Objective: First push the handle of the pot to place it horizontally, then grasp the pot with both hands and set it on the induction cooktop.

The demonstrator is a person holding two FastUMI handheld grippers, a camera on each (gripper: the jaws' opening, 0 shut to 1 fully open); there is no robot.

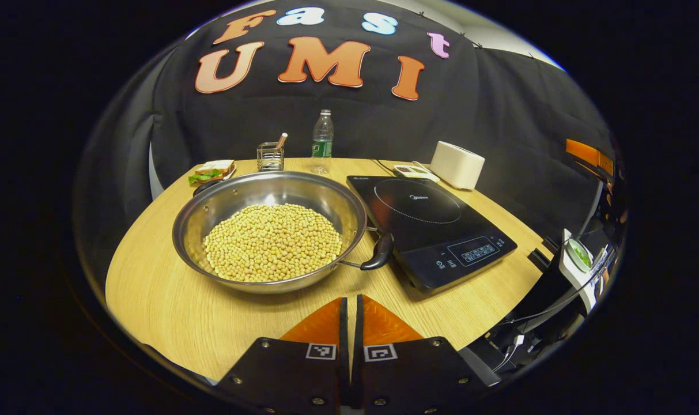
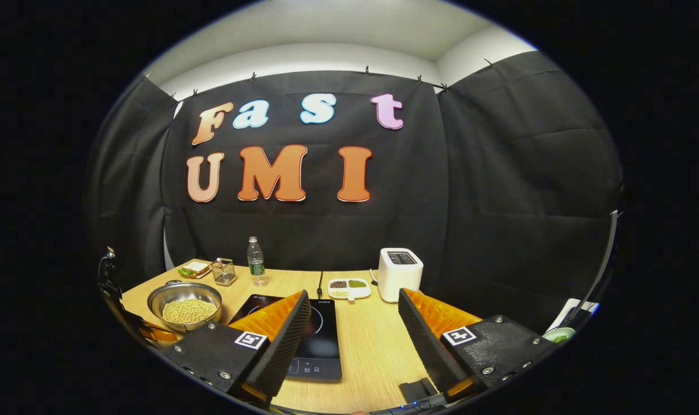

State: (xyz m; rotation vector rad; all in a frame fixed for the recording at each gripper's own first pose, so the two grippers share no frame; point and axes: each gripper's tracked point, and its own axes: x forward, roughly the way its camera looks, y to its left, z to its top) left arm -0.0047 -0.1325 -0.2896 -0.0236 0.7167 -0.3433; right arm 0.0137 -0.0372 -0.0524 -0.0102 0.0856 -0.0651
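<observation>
Jaws of the left gripper (image 1: 350, 323) sit closed and empty just short of the round steel pot of yellow beans (image 1: 269, 230) on the wooden desk (image 1: 153, 288); the right gripper (image 2: 354, 328) gapes wide, empty. Its black handle (image 1: 378, 251) points toward the black induction cooktop (image 1: 430, 227), so pushing it level likely comes first.

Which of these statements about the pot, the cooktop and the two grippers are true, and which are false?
1. The pot holds yellow beans. True.
2. The pot stands on the induction cooktop. False: it stands on the wooden table, beside the cooktop.
3. The left gripper is shut, holding nothing. True.
4. The right gripper is shut on the pot's handle. False: it is open, away from the pot.
5. A water bottle stands behind the pot. True.
</observation>
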